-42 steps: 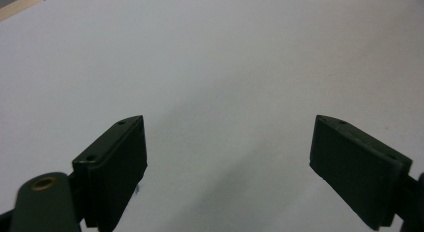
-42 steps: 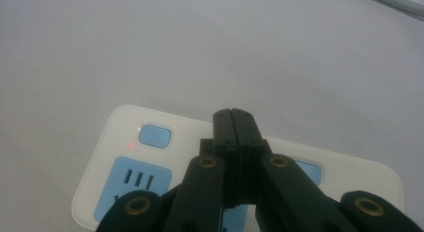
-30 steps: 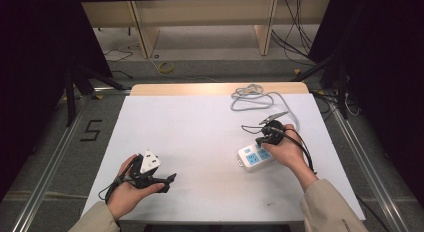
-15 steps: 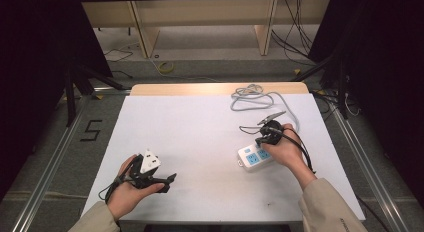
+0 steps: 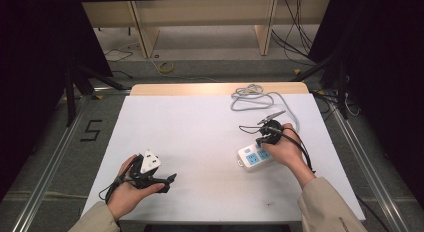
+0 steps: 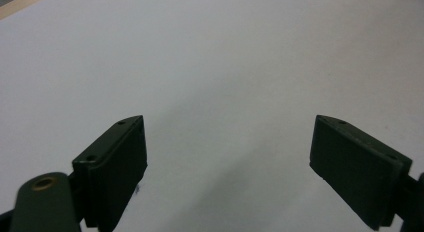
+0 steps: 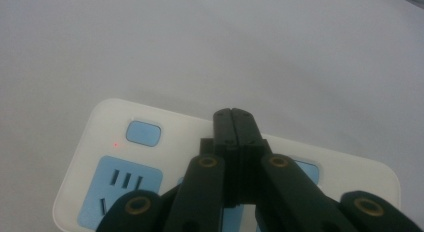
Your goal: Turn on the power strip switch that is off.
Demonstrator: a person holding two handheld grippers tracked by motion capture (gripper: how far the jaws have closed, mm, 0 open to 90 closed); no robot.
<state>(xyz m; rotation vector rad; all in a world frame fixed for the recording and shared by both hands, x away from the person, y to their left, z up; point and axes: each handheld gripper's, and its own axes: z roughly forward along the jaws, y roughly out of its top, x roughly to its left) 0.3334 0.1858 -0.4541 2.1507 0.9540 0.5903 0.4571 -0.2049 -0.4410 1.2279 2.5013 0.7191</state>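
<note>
The power strip [image 5: 256, 157] lies on the right half of the table, a white, glossy plastic block with rounded corners, pale blue socket faces and a small blue square button [image 7: 143, 133] beside which a tiny red light glows. Its grey cable [image 5: 260, 98] loops toward the far edge. The right gripper [image 7: 233, 117] sits directly over the strip, its black jaws pressed together with nothing between them, tips resting above the strip's top face just beside the button. Compared with the pictures from a moment ago, almost nothing has shifted: strip, hand and gripper sit where they were, so this looks like a pause at the switch. The red light suggests the strip is on, though whether a press has just been made cannot be told.

At the near left, the left gripper [image 5: 150, 174] rests low over the matte white table [image 5: 200, 132], also unmoved, its jaws spread wide over bare surface and holding nothing.
</note>
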